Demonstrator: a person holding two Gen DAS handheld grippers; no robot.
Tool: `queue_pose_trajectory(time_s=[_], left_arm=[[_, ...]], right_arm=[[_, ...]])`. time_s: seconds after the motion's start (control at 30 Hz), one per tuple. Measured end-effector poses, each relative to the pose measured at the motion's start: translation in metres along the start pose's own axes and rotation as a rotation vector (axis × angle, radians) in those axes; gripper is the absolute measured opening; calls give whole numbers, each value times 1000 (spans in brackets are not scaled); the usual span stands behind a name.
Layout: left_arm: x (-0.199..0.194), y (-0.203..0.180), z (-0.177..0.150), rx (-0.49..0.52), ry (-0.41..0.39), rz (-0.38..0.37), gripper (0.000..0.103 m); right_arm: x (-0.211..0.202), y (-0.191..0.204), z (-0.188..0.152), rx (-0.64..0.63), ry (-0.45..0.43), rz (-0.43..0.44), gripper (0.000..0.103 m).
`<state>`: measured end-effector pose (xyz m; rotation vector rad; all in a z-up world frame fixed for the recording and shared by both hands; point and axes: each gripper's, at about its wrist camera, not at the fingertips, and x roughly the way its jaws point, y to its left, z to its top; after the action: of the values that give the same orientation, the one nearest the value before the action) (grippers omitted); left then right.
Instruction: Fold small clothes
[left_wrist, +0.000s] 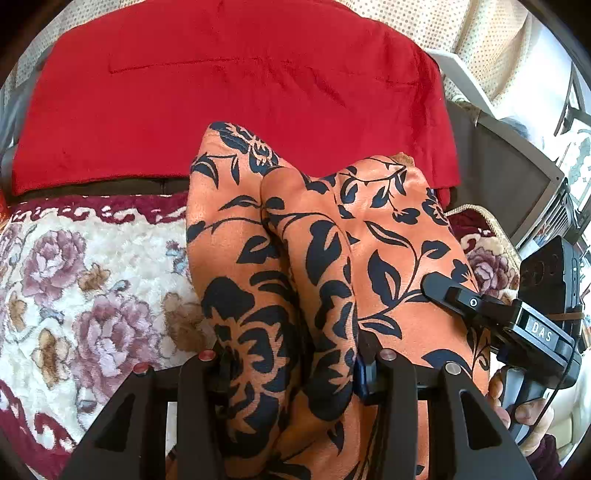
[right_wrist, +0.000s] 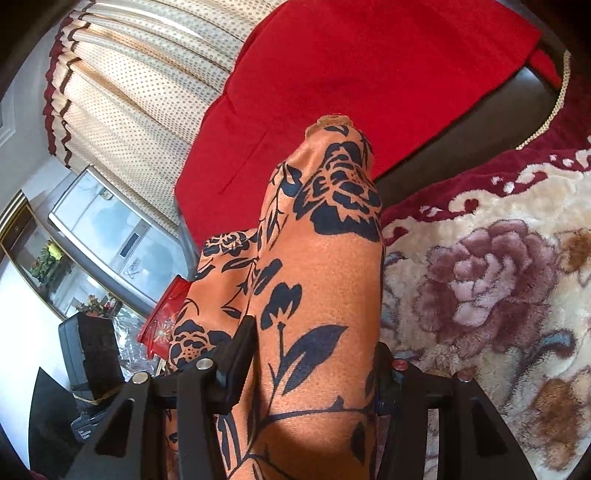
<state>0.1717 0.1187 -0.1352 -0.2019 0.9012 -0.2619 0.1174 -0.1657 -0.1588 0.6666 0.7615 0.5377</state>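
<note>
A dark brown, smooth-topped desk (left_wrist: 122, 184) carries the fabrics. A plush cream blanket with mauve roses and a maroon scrolled border (left_wrist: 92, 273) covers its near part. Beyond that blanket's border a narrow strip of bare desk shows, and past the strip lies a flat, bright red fleece cloth (left_wrist: 221, 92). In the right wrist view the rose blanket (right_wrist: 498, 280) fills the right side, the red cloth (right_wrist: 369, 74) beyond it.

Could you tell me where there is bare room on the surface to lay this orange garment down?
The cream floral plush blanket lies bare left of the orange black-flowered garment, up to its maroon border. The flat red cloth behind is also bare. It is crowded on the right, around the right gripper.
</note>
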Motion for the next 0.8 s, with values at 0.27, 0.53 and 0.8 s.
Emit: queue_pose_trajectory(time_s=[0.27, 0.53, 0.8], left_arm=[[32, 6, -6, -4, 87, 31, 48], [51, 29, -10, -31, 160, 70, 67], [26, 54, -15, 22, 107, 86, 73]], right_arm=[[7, -18, -7, 42, 38, -51, 53], [29, -53, -14, 162, 142, -162, 59], [-23, -15, 4, -56, -73, -298, 60]])
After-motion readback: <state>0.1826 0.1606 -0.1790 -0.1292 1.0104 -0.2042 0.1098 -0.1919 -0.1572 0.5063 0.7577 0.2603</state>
